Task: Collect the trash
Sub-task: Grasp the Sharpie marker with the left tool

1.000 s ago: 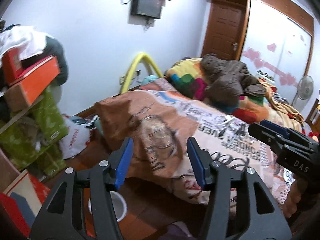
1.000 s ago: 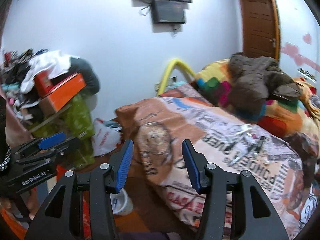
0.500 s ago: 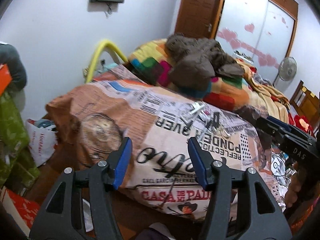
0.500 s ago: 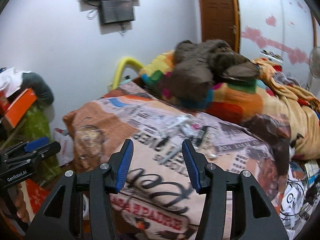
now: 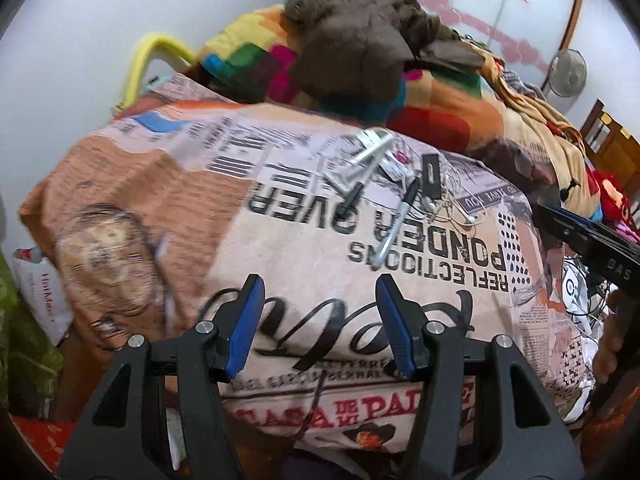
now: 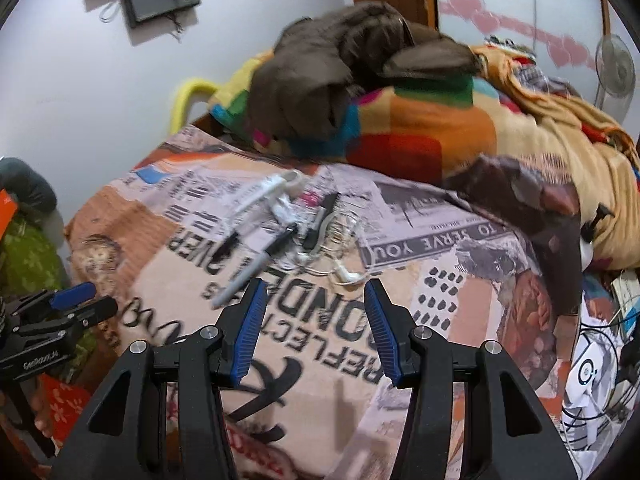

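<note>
A litter of small items lies on the newspaper-print bedcover [image 5: 312, 240]: a white tube [image 5: 370, 152] [image 6: 266, 192], pens [image 5: 398, 220] [image 6: 256, 264], a black flat piece [image 5: 431, 174], crumpled wrappers [image 6: 282, 210] and white earphones [image 6: 346, 276]. My left gripper [image 5: 320, 322] is open and empty above the cover's near edge, short of the litter. My right gripper [image 6: 314, 326] is open and empty, just in front of the earphones. Each gripper shows at the edge of the other's view [image 5: 592, 244] [image 6: 56, 316].
A brown garment [image 6: 332, 76] lies on a multicoloured blanket [image 6: 424, 128] at the back of the bed. A fan [image 5: 568, 76] stands at the right wall. A white bag [image 5: 44, 292] and green boxes [image 6: 28, 252] crowd the floor at left. Cables and papers [image 6: 592, 372] lie at right.
Both grippers have swung right and risen from the floor side to over the bed. The litter on the cover is now close ahead. Both stay open.
</note>
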`<state>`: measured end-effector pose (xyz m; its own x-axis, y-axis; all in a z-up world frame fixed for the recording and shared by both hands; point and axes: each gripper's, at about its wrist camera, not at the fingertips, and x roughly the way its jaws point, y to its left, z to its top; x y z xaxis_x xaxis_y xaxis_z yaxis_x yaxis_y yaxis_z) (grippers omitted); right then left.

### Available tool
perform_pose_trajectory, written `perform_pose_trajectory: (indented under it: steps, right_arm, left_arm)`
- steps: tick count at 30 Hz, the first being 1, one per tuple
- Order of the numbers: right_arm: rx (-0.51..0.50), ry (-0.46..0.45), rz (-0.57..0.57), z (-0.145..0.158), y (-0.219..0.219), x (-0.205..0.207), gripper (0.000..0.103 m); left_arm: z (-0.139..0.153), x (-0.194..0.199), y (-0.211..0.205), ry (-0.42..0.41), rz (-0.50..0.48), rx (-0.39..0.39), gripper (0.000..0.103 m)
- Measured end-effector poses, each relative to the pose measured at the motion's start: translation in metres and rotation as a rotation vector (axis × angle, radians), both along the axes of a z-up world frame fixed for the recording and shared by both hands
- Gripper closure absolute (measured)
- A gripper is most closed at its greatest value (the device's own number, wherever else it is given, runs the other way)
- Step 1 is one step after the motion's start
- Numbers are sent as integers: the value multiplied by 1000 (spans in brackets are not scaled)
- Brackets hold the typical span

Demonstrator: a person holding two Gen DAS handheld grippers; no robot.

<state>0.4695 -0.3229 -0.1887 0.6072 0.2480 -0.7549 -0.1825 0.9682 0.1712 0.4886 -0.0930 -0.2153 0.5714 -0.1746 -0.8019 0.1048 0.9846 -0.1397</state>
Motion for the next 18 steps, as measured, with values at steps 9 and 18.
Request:
perform_pose_trajectory:
  steps: [9,18]
  right_arm:
    - [62,79,4,-29,-8,44,56]
    - [75,73,-4,-39,-4,80,56]
  left_arm:
    - [-27,52,-40,8,-101,-22,46]
    - [-47,85,-70,16,-180,-44,62]
